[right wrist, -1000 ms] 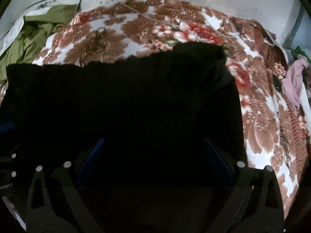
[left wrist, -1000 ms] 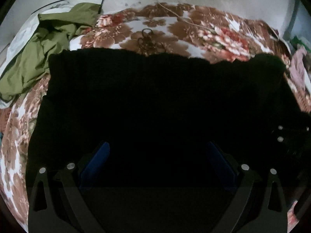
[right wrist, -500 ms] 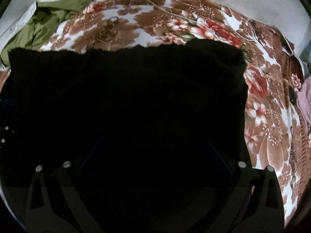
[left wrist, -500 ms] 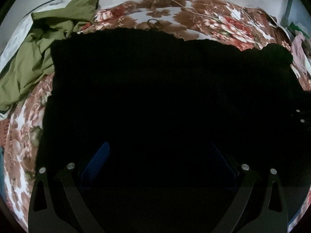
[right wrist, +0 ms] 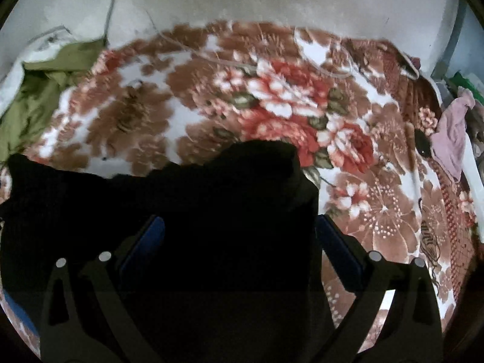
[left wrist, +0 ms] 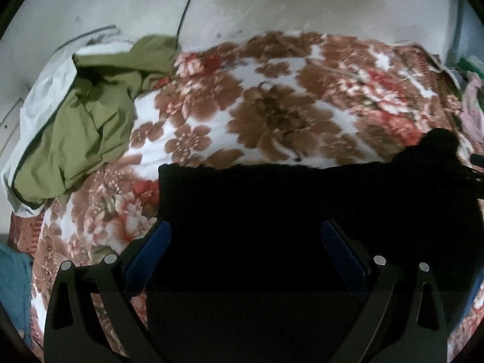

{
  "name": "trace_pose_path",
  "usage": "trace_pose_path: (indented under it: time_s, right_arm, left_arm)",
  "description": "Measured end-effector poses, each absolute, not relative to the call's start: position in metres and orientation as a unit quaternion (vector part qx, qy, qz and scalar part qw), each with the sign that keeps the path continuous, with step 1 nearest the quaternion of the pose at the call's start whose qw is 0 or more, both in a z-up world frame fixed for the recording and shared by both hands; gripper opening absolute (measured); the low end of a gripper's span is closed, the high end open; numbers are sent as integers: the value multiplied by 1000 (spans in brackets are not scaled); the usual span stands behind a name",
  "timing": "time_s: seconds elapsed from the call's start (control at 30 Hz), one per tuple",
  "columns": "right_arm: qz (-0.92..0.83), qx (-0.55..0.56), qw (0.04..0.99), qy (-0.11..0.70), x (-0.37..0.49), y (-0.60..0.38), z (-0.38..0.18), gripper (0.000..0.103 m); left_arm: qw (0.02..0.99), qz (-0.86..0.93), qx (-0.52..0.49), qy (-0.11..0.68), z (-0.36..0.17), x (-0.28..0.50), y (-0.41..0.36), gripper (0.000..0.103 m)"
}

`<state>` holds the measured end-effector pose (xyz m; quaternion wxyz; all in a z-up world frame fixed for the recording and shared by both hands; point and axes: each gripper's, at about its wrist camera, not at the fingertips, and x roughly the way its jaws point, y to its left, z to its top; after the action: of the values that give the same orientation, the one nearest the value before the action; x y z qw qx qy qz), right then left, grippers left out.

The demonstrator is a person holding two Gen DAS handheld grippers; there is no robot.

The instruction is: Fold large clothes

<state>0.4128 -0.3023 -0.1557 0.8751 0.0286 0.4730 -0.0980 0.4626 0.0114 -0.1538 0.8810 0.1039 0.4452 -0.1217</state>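
Note:
A large black garment (left wrist: 302, 196) lies spread on a floral blanket (left wrist: 272, 115). In the left wrist view its left edge runs down beside my left finger and its far edge crosses the middle of the frame. My left gripper (left wrist: 243, 227) hovers over it, open, the blue pads (left wrist: 148, 254) wide apart and nothing pinched. In the right wrist view the black garment (right wrist: 181, 199) has a rounded hump at its far right corner, and its right edge falls just inside my right finger. My right gripper (right wrist: 240, 220) is also open above the cloth.
An olive green garment (left wrist: 87, 127) is heaped on a white cloth (left wrist: 39, 96) at the blanket's far left. A pink cloth (right wrist: 450, 139) hangs at the right edge. A pale wall (left wrist: 272, 6) with a dark cable (left wrist: 186, 6) rises behind the bed. Something teal (left wrist: 12, 275) shows low left.
In both views the black garment's far edge has dropped lower in the frame, so much more blanket and wall shows. The garment's left edge now sits by my left finger. Both jaws stayed wide.

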Motion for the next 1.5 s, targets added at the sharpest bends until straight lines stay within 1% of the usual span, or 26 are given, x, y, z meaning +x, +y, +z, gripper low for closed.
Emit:
trace_pose_path:
  time_s: [0.23,0.53,0.67,0.8,0.9,1.0,1.1,1.2,1.3,1.43,1.5]
  right_arm:
    - [-86,46,854,511,429,-314,-195,99]
    - [-59,91,841,531,445,-327,-231,99]
    - [-60,92,837,536,448,-327,-232,99]
    - [-66,102,844,523,439,-327,-213,99]
    - [-61,114,860,493,419,-319,-180,99]
    - [-47,116,873,471,392,-294,-146,99]
    - [-15,103,873,476,367,-253,-124,99]
    - [1,73,864,498,344,-213,-124,99]
    - [3,42,854,519,326,-187,-139,99]
    - [-9,23,849,528,312,-179,-154,99]
    - [-16,9,848,530,308,-179,-160,99]
  left_arm:
    - [861,-112,106,484,-201,487,17,99]
    - [850,-123,78,506,-228,500,26,99]
    - [854,-116,88,499,-226,499,23,99]
    - [861,-107,81,490,-204,491,31,98]
    - [871,-99,62,478,-175,473,48,98]
    - [878,-85,22,470,-145,437,81,98]
    - [866,-67,-46,493,-138,394,127,98]
    - [844,-49,-96,526,-157,355,165,98]
    - [826,-32,-127,549,-180,328,186,98]
    - [838,-25,-66,541,-188,304,171,98]
    - [841,-27,-56,537,-187,300,164,98]
